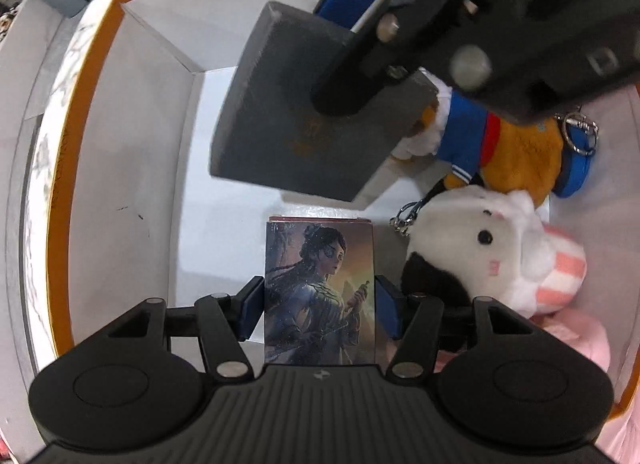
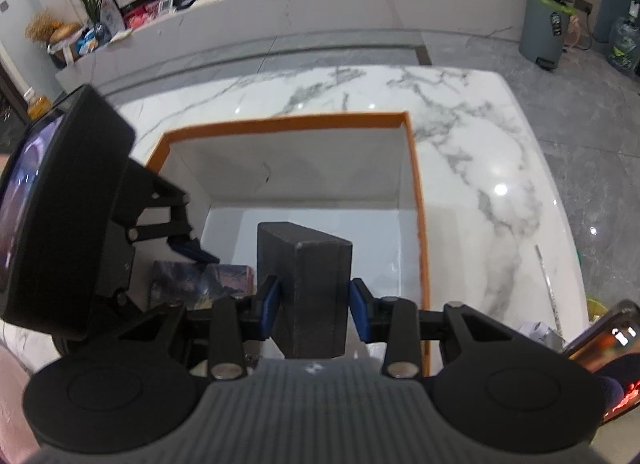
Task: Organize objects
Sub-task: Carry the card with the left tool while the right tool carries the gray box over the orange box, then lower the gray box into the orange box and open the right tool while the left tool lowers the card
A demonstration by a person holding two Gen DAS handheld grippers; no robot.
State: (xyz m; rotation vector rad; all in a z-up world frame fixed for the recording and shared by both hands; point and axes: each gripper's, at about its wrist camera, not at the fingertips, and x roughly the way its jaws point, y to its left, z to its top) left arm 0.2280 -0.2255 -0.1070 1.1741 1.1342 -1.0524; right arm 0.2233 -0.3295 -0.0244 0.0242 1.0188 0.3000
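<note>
The left gripper (image 1: 320, 304) pointed straight down into the orange-rimmed box (image 1: 56, 200), its blue pads clamped on the two long edges of one illustrated card box (image 1: 320, 288), whose far end was at or near the white floor (contact could not be judged). The right gripper (image 2: 316, 304) gripped one dark grey box (image 2: 308, 288) by its sides, held above the floor near the middle. Two plush toys lay against one wall: an orange plush (image 1: 516, 152) in blue and a white plush (image 1: 480, 256), touching. Open white floor remained between the card box and the opposite wall. The box stood on a marble table (image 2: 480, 152).
</note>
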